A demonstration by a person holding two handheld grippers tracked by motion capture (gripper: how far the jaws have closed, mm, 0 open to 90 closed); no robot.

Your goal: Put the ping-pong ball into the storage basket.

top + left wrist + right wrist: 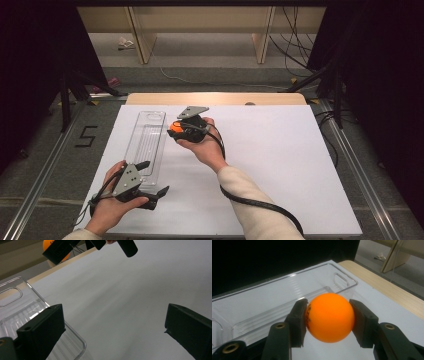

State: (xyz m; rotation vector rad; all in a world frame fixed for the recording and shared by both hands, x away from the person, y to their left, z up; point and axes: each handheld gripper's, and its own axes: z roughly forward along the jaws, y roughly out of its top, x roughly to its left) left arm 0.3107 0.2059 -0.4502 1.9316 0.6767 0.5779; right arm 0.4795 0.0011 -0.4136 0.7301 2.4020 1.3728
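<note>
- Orange ball clamped in right claw, held above the desk just beside the clear tray, at its 3 o'clock
- Left claw released, jaws wide apart, resting at the tray's 6 o'clock end

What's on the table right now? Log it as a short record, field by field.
surface: white table top
held object: orange ball, clamped between the jaws of the right gripper
container: clear plastic tray, lying flat, nothing seen inside
ball versus tray: ball held beside the tray's right rim near its far end, not in it
left gripper: jaws wide apart, nothing between them, at the tray's near end
</note>
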